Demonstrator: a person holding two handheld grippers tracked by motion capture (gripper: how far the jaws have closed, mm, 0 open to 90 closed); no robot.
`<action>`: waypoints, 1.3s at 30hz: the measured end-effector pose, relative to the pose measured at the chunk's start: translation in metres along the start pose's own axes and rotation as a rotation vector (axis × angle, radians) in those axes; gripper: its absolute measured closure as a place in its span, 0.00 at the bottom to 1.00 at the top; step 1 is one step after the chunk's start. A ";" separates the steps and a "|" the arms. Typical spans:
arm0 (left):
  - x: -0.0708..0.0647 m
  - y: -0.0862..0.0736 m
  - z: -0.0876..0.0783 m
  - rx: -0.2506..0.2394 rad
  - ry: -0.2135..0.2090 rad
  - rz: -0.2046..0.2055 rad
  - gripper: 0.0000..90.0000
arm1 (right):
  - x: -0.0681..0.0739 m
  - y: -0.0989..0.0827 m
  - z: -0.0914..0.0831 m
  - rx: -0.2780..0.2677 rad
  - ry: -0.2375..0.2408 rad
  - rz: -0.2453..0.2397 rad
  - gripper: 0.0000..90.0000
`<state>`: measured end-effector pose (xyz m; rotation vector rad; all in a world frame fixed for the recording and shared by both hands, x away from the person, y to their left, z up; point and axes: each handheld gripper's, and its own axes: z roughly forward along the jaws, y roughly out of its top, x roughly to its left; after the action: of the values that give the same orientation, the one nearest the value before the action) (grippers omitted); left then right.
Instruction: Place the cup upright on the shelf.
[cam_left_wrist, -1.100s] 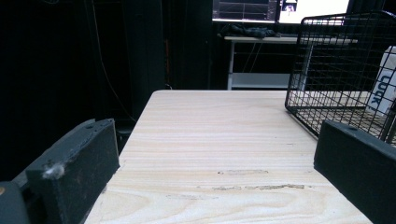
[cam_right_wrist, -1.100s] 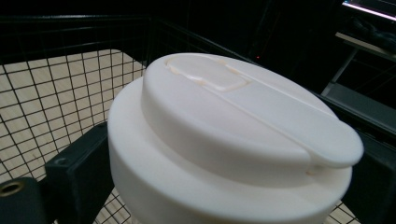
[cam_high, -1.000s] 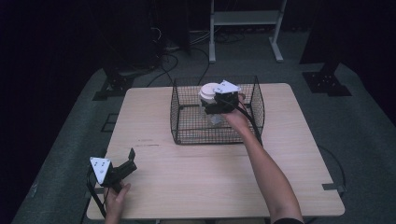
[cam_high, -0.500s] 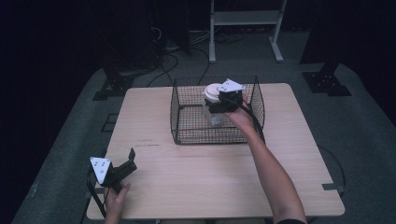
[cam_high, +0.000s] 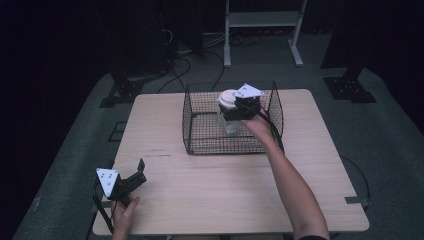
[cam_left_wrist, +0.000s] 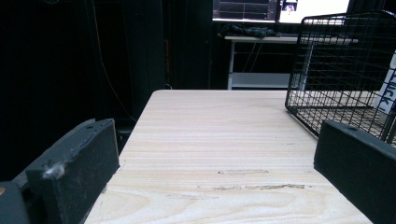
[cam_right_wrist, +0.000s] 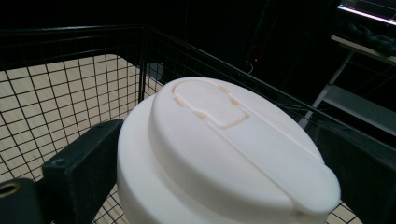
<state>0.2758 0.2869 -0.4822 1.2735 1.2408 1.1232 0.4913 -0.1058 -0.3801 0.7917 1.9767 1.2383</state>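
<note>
Black wire is forming the basket (cam_high: 200, 131) that is sitting on the far half of the wooden table (cam_high: 235, 185), a little right of centre, with its far wall close to the table's far edge. Inside it, toward the far right, a clear jar (cam_high: 227, 123) with a white lid (cam_high: 228, 97) is standing upright. The right gripper (cam_high: 235, 111) is reaching in over the basket's near right rim, and its jaws are closing on the jar just under the lid; in the right gripper view the lid (cam_right_wrist: 224, 154) is bulging up between the two black jaws, with the basket's mesh (cam_right_wrist: 70, 93) running behind it. The right forearm is crossing the near rim of the basket.

The left gripper (cam_high: 134, 176) is resting near the table's near left corner, held by a hand (cam_high: 123, 216), its jaws spreading wide with nothing between them. In the left gripper view, bare tabletop (cam_left_wrist: 215, 140) is stretching ahead to the far edge, and the basket's left wall (cam_left_wrist: 341, 65) is rising at the right. Open wood is lying between the basket's near side and the table's near edge.
</note>
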 end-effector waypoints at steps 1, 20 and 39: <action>0.000 0.000 0.000 0.000 0.000 0.000 0.00 | 0.001 0.001 -0.001 -0.003 -0.002 -0.002 0.03; 0.000 0.000 0.000 0.000 0.003 0.001 0.00 | -0.002 0.008 -0.010 -0.046 -0.001 0.013 0.03; -0.001 0.000 0.000 0.004 0.007 0.004 0.00 | -0.006 0.017 -0.025 -0.088 0.001 0.013 0.03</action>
<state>0.2762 0.2863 -0.4822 1.2766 1.2473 1.1292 0.4774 -0.1172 -0.3543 0.7610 1.9067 1.3245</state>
